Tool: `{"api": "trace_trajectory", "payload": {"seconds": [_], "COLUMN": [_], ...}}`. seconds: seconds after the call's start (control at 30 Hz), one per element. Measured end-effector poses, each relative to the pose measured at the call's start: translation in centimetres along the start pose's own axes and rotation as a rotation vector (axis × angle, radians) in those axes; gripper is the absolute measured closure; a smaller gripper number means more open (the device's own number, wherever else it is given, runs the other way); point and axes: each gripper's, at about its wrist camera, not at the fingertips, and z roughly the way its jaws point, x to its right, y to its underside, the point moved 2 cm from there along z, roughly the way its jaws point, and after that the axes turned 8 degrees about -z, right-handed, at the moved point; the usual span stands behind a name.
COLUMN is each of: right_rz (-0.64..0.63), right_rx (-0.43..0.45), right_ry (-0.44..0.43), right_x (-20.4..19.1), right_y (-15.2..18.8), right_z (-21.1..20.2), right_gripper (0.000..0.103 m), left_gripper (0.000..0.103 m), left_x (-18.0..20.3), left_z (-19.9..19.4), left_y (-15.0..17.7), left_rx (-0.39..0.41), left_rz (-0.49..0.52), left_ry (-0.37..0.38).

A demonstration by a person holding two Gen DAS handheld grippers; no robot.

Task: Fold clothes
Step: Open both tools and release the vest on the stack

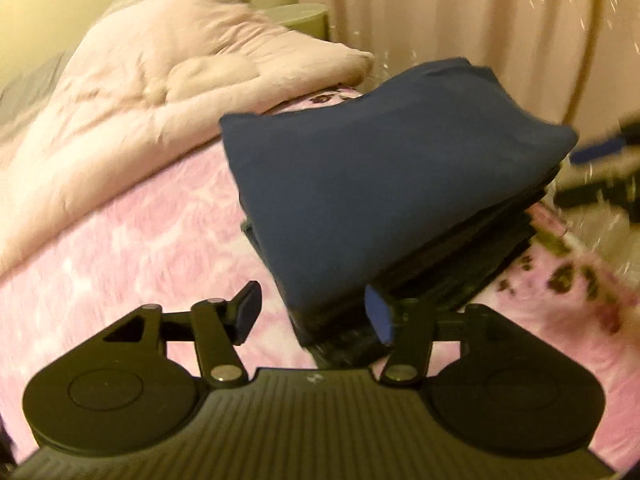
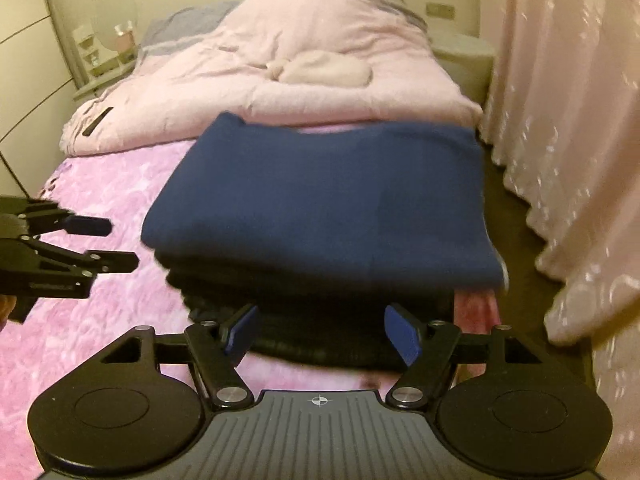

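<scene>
With both the left gripper [image 1: 314, 314] and right gripper [image 2: 322, 332] spread apart and empty, a careless nudge could topple the folded navy garment [image 2: 320, 200] off the dark stack [image 2: 320, 320]

Warm, dim indoor light gives both views a yellowish-pink cast. Fisheye bending curves the edges and blackens the corners. Motion blur smears the curtain [image 1: 460, 20] and the folded blue cloth [image 2: 328, 200], while the stack's [image 2: 320, 320] lower layers sink into deep shadow, detail lost
</scene>
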Motion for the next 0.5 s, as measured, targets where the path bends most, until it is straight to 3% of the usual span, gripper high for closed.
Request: {"api": "trace_trajectory", "payload": {"seconds": [0.1, 0.2, 0.5], "right_rz": [0.066, 0.129, 0.17], "right_rx": [-0.014, 0.003, 0.072], "right_ry": [0.02, 0.045, 0.06], "right_x": [-0.3, -0.5, -1.4], "right_y": [1.4, 1.8, 1.3], "right_z": [-2.1, -4.5, -9.5], "right_gripper": [0.03, 0.021, 0.021], "left_gripper": [0.029, 0.015, 0.013], "left_x": [0.1, 0.3, 1.9], "left_z": [-2.1, -3.9, -8.1], "left_y": [1.5, 2.7, 3.8], "left_rx": [-0.002, -0.002, -0.013], "left_rz": [-0.111, -0.219, -0.357], "left_ry": [0.01, 0.004, 0.014]}}
